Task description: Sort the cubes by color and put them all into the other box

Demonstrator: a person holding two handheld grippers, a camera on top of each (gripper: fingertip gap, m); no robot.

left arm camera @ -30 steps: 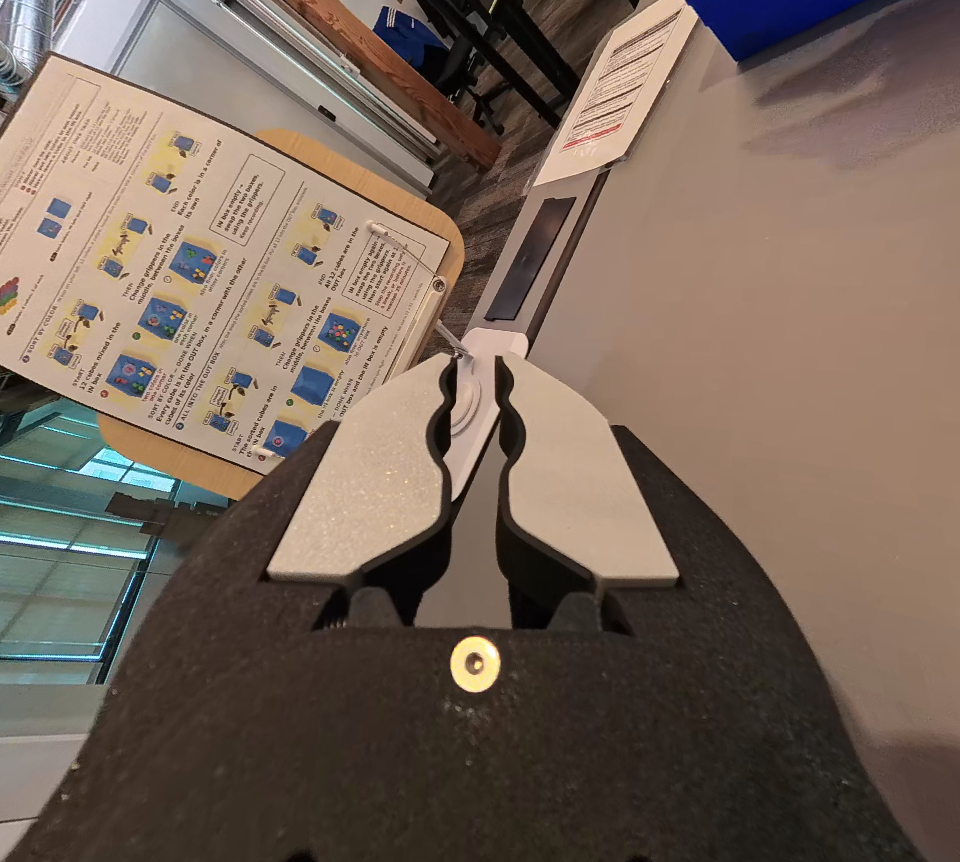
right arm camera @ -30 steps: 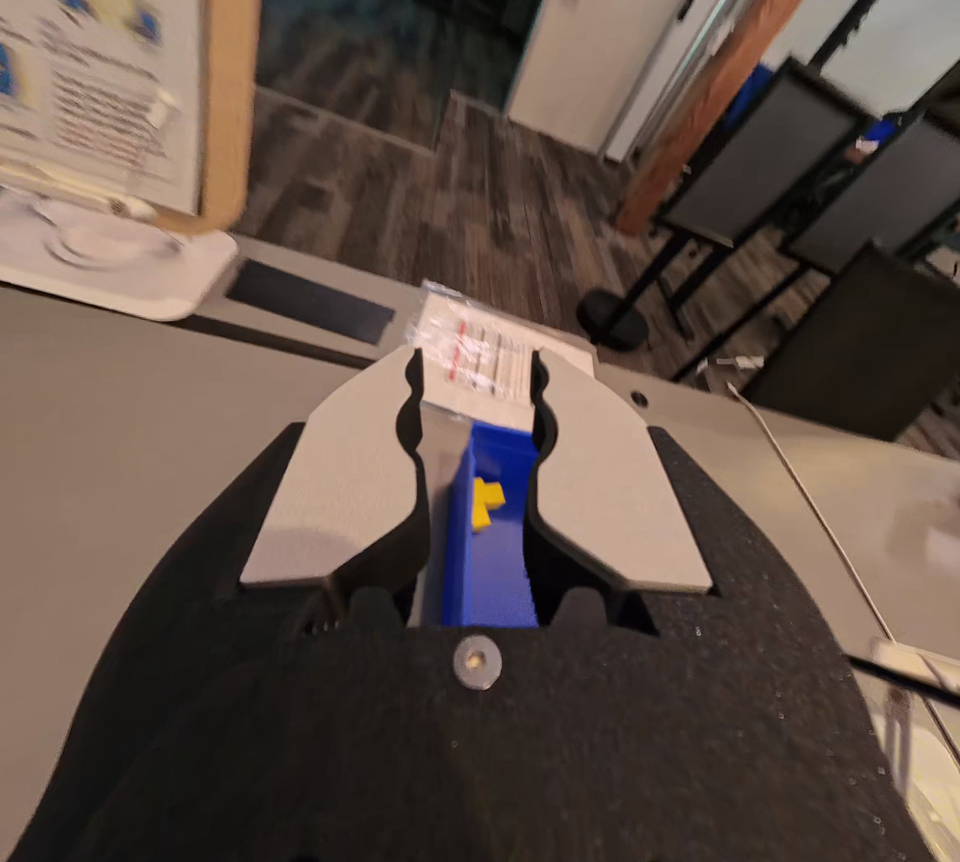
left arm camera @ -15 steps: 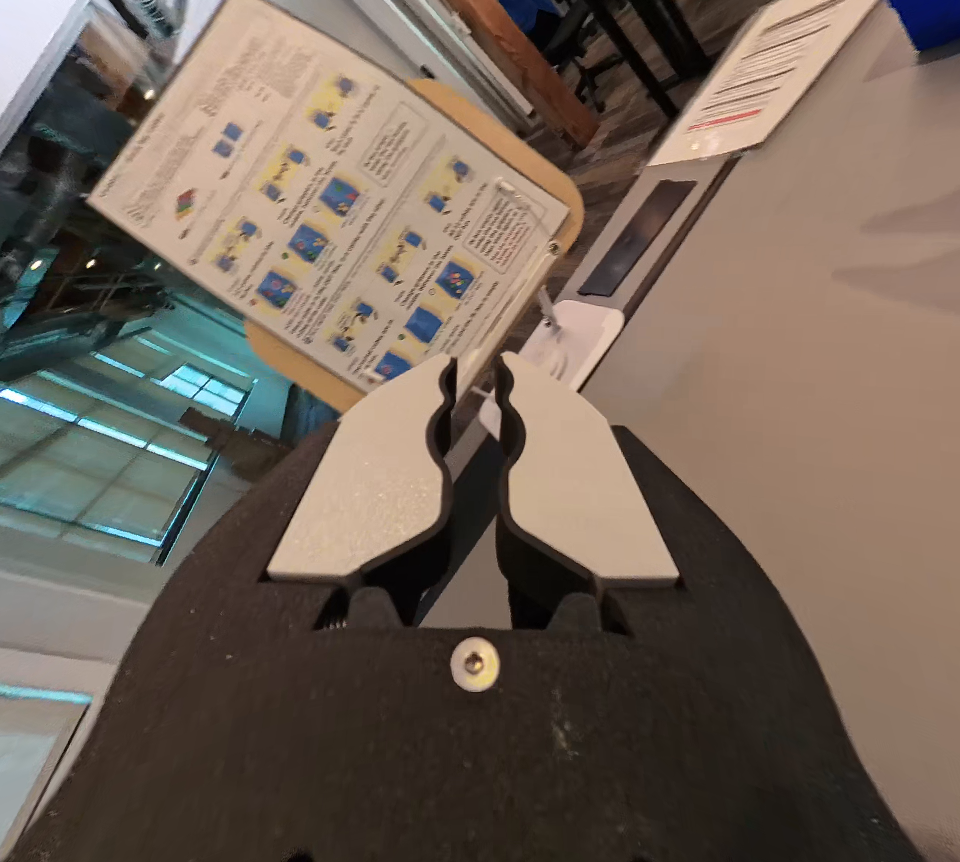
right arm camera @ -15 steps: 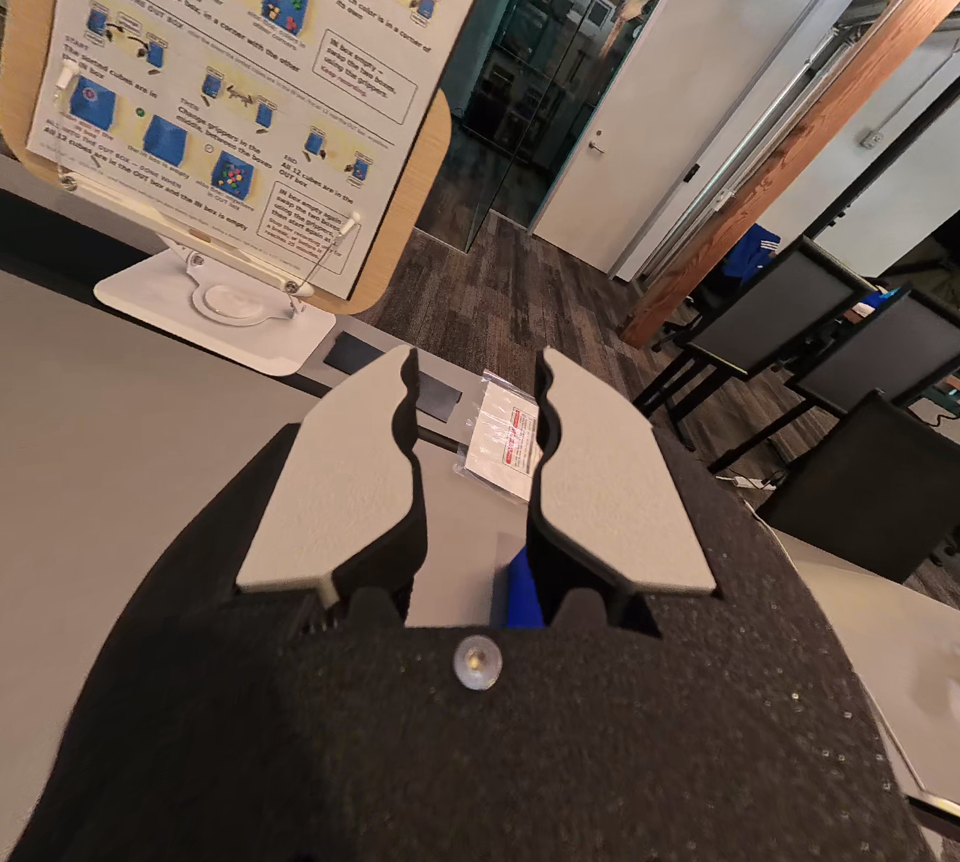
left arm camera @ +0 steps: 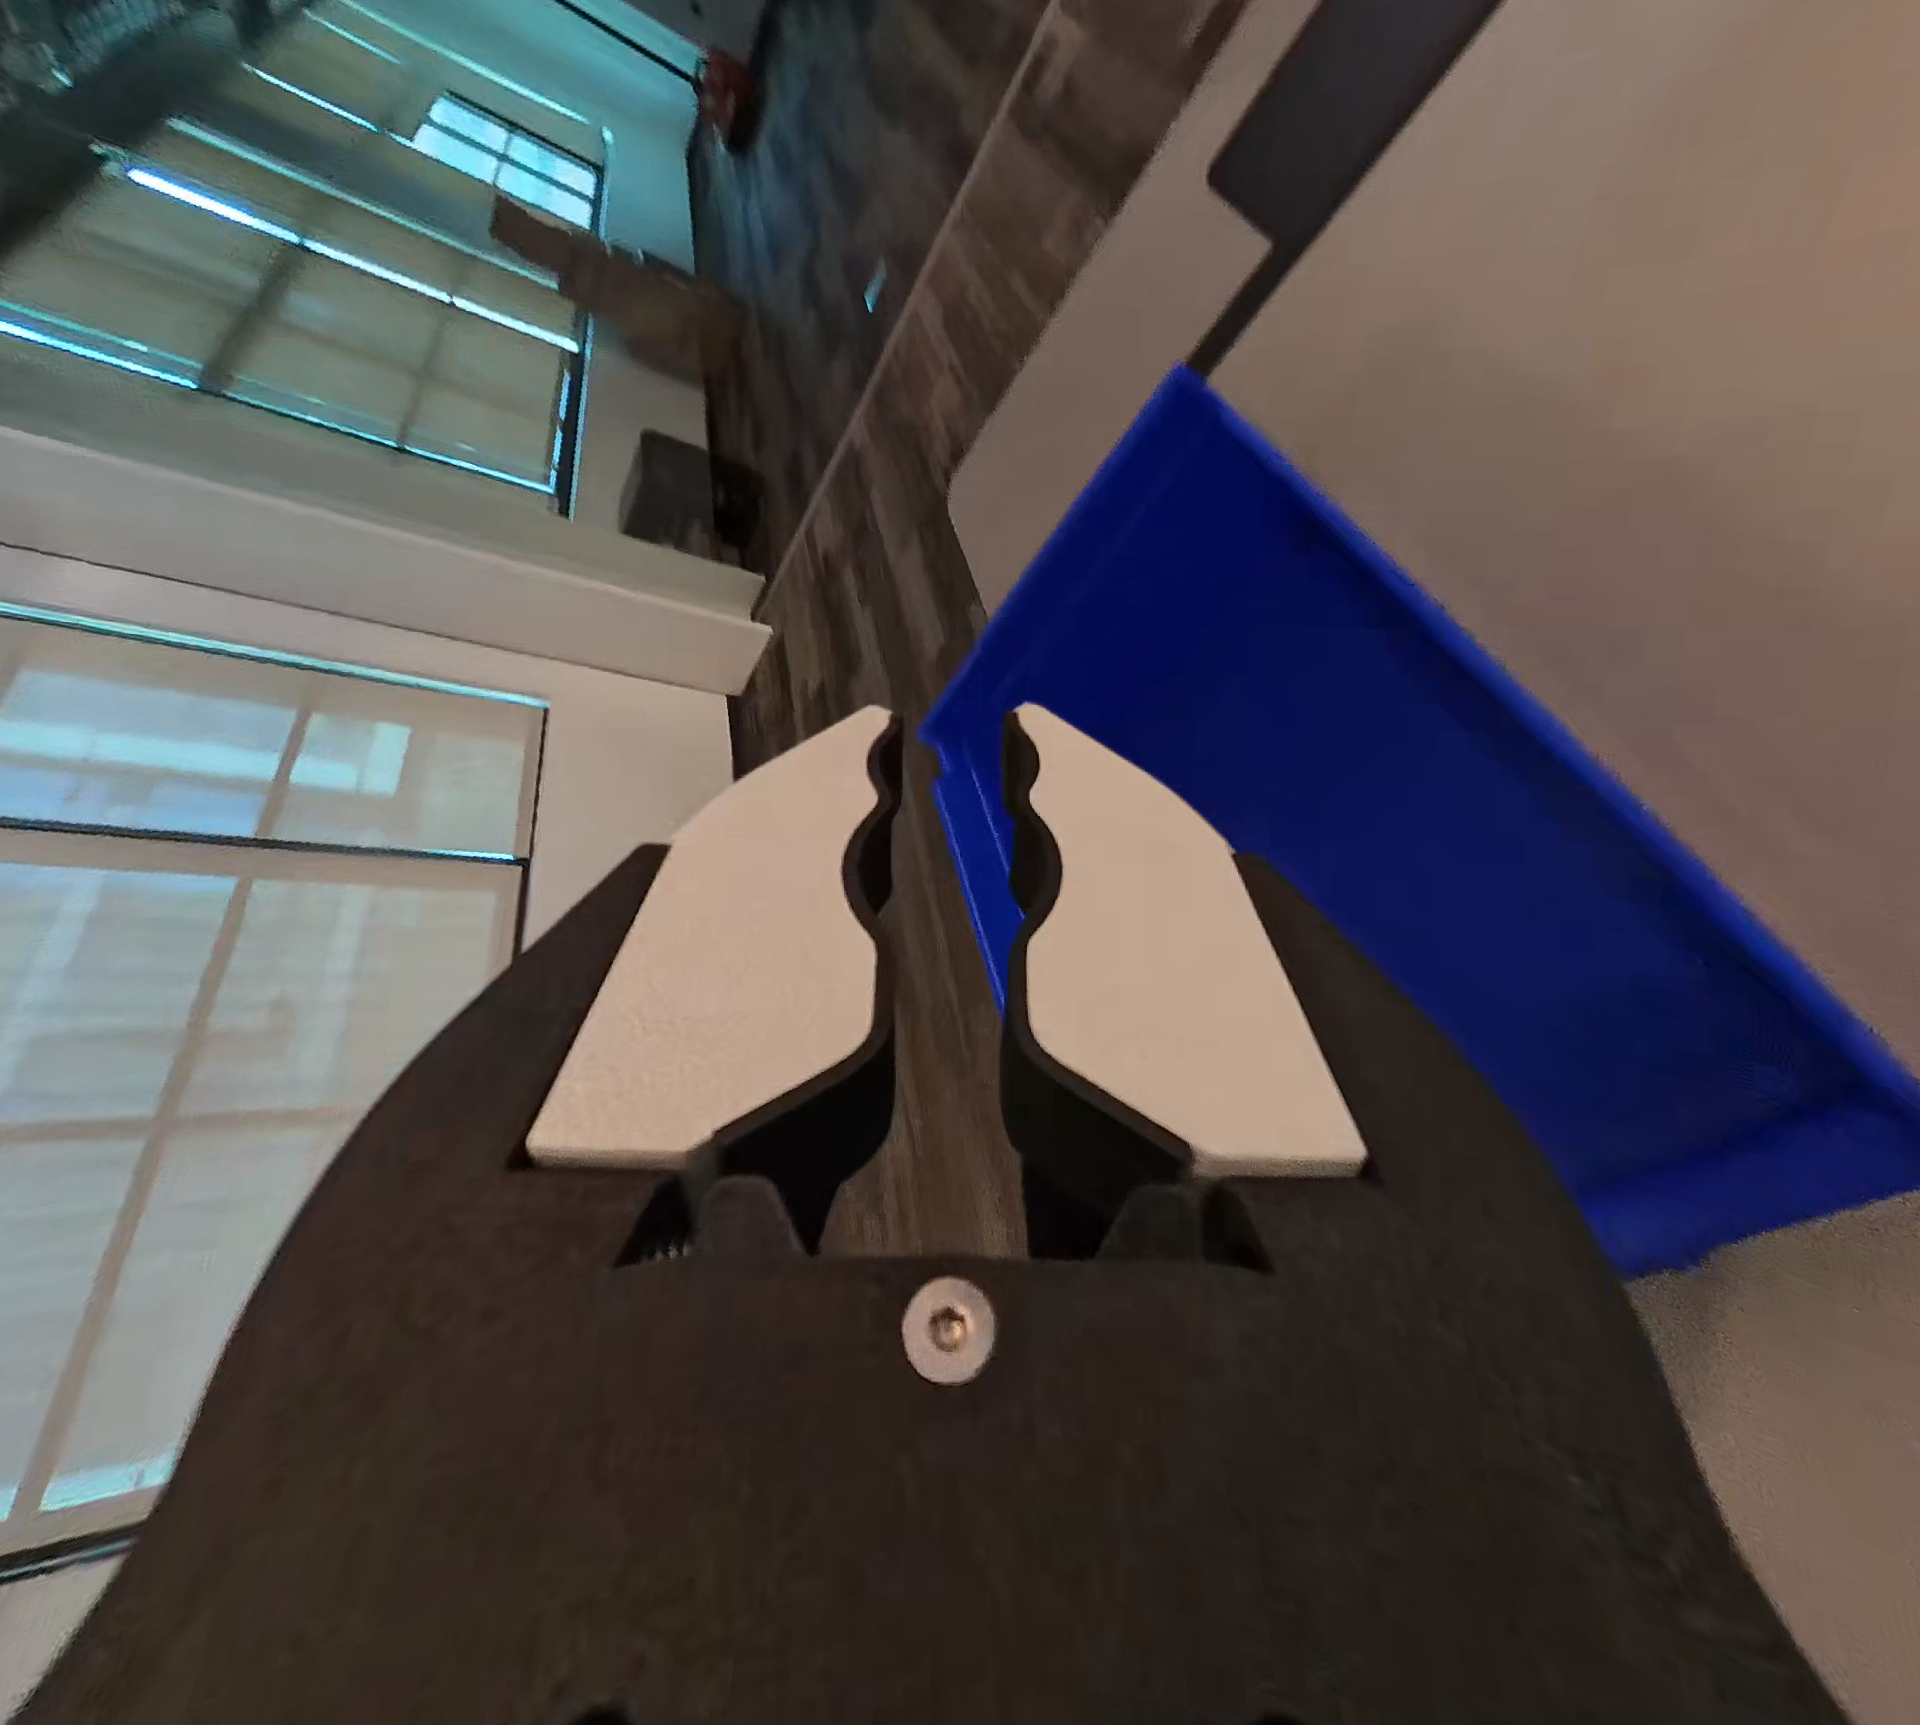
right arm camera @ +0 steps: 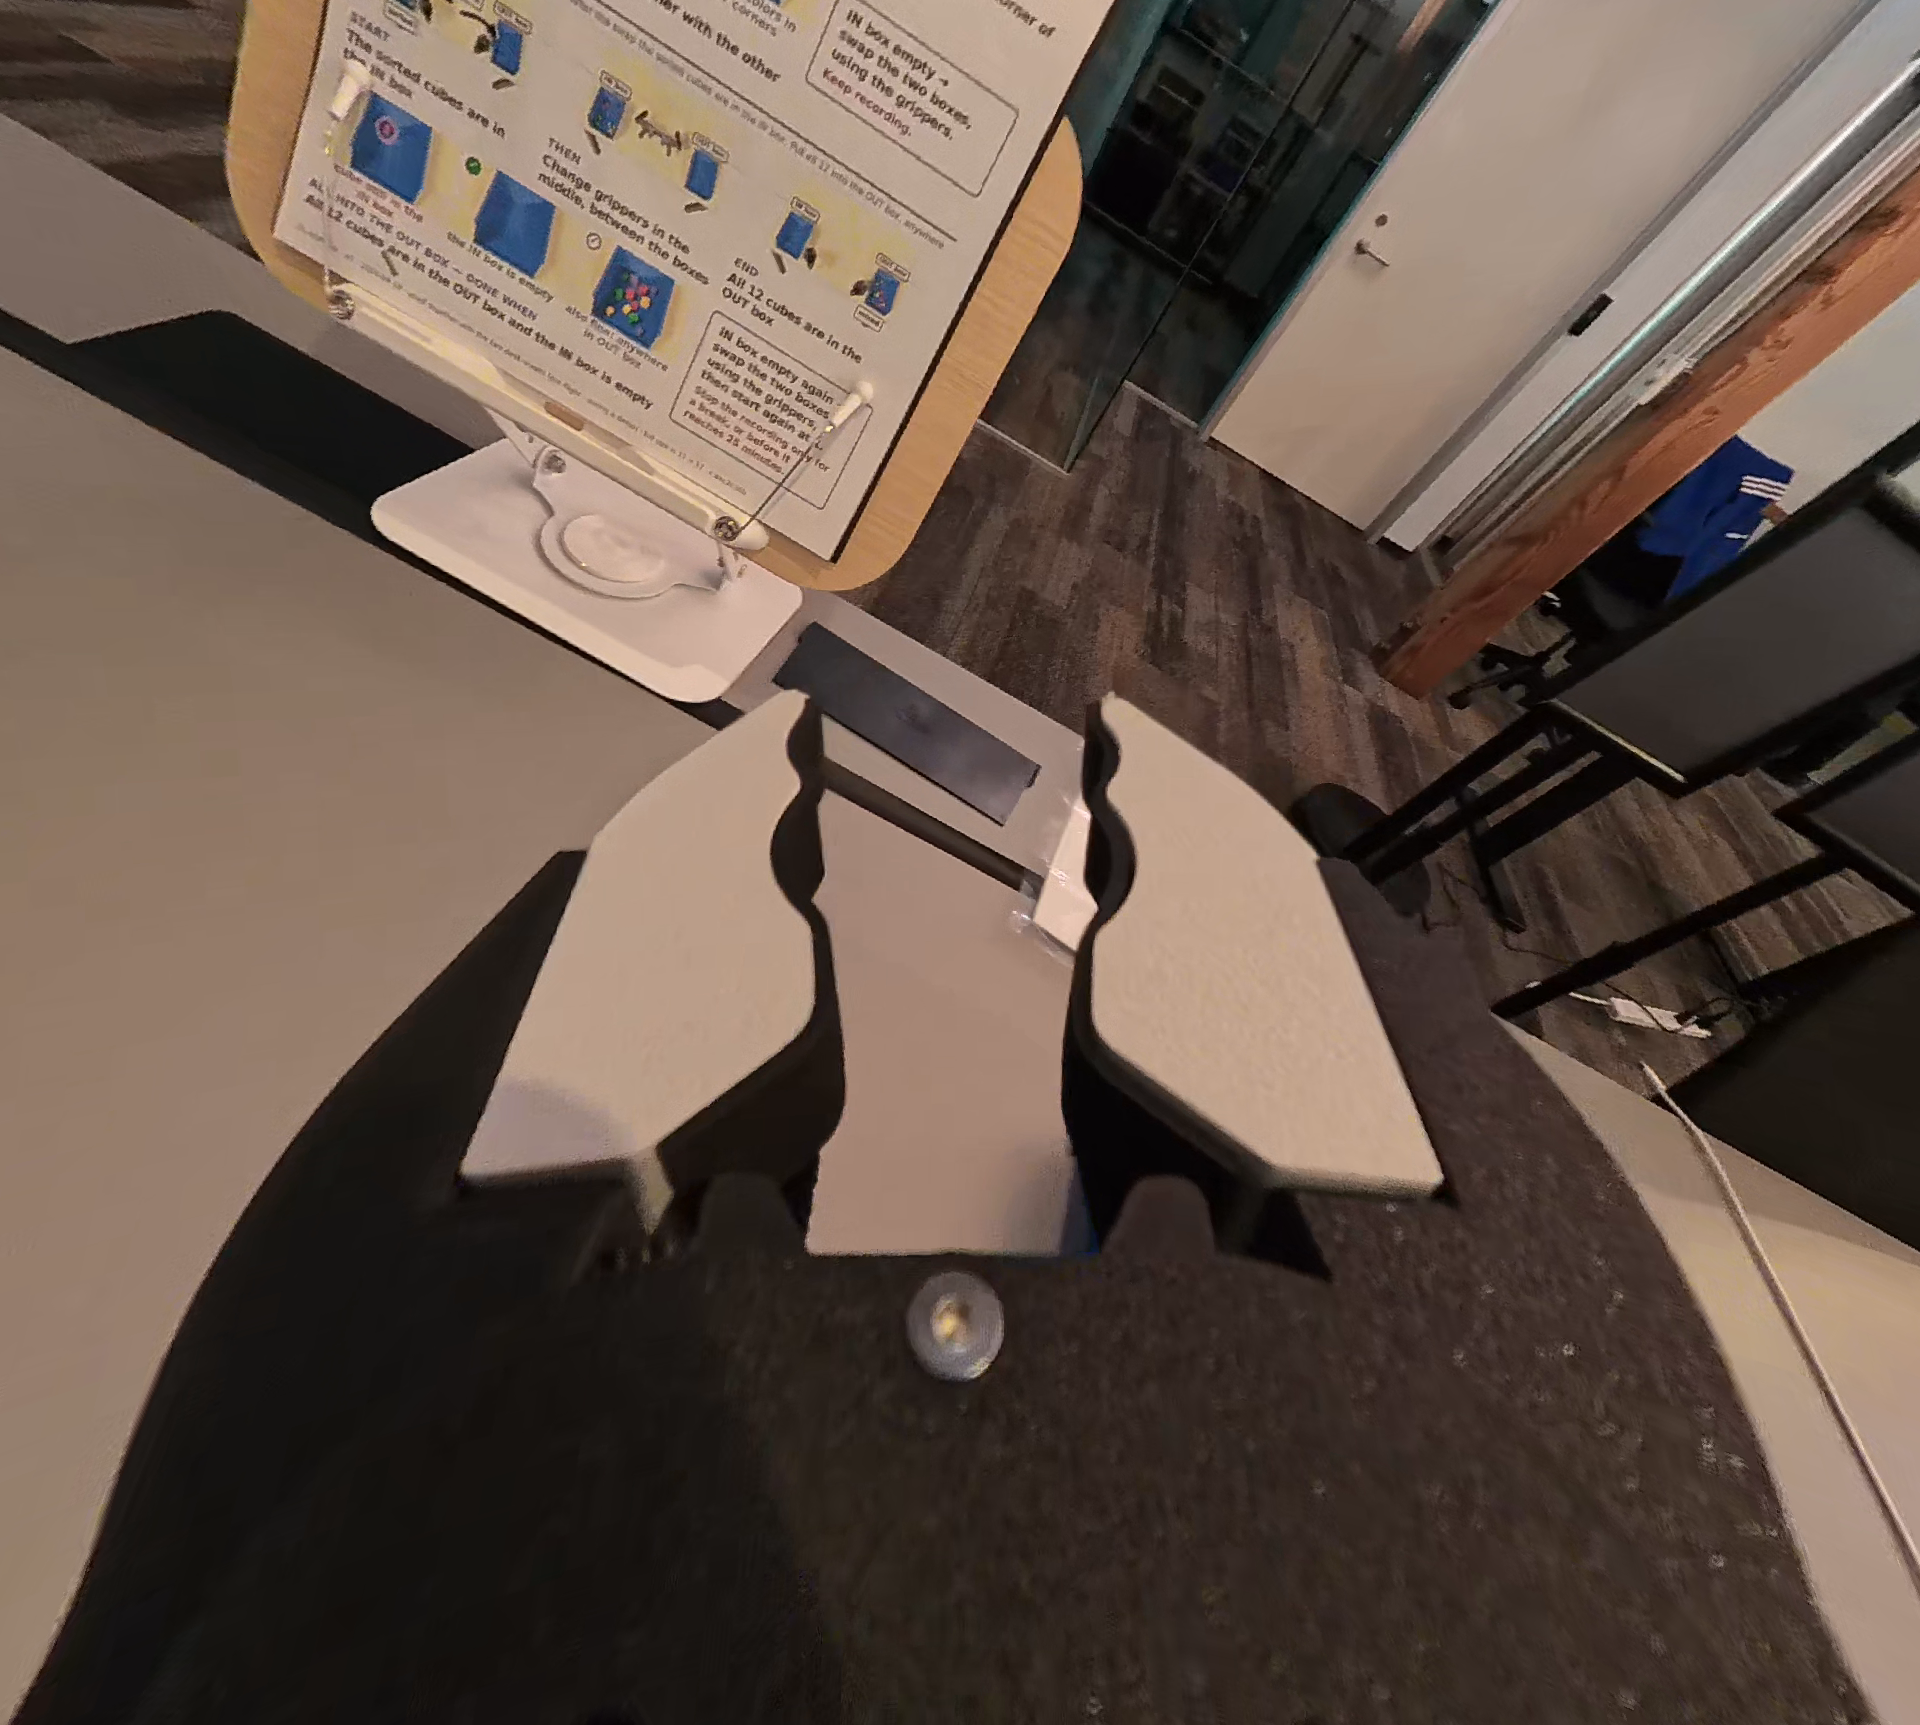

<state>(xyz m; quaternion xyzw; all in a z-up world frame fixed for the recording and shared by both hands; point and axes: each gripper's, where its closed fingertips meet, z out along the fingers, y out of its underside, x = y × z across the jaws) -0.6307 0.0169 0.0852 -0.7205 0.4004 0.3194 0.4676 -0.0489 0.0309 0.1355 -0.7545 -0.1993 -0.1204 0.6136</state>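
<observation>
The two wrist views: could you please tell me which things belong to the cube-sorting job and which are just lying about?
Job:
- blue box
- left gripper, empty
- right gripper, empty
- illustrated instruction sheet on its stand
No cubes show.

Lying about:
- plastic-sleeved paper
- white cable
- dark chairs

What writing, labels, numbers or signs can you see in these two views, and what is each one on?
Instruction sheet on the wooden stand, right wrist view: printed headings, captions and small pictures. I don't read writing out.
Sleeved paper on the table: mostly hidden, nothing legible.
Left wrist view: no writing visible. The blue box shows none.
</observation>
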